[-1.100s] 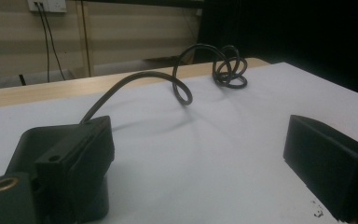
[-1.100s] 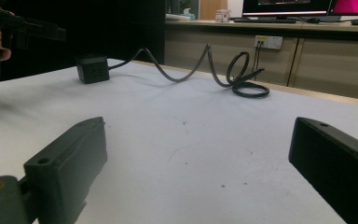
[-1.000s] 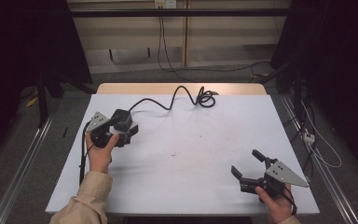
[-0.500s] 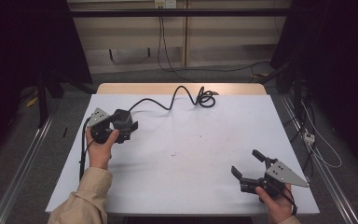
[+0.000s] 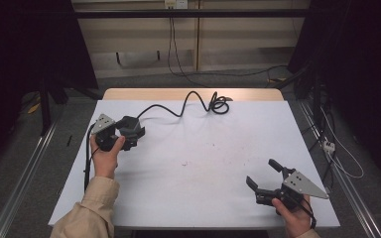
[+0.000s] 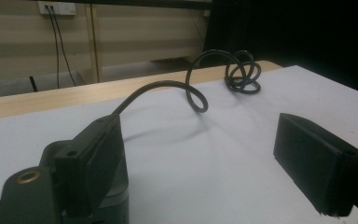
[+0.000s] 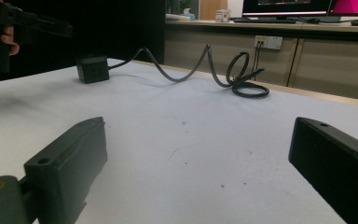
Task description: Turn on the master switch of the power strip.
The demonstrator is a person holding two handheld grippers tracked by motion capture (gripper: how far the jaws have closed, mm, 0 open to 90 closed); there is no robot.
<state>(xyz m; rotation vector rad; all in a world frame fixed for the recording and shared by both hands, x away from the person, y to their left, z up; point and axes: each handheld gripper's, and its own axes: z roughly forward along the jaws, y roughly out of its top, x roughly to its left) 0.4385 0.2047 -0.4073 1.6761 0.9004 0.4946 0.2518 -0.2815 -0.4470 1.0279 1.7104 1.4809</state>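
A black cube-shaped plug block sits on the white table at the left. Its black cable runs back to a coil near the far edge. My left gripper hovers at the block with its jaws wide open. They have just been closing a little, with bare table between them. The block lies mostly hidden behind one jaw, where the cable comes out. My right gripper rests open at the front right, nothing between its fingers.
The table's wooden far edge lies just behind the coil. Wall sockets with cables hang beyond it. Metal floor rails run along both sides of the table. Monitors and a desk stand far off.
My left hand and gripper have shifted slightly beside the block. The right gripper has kept still.
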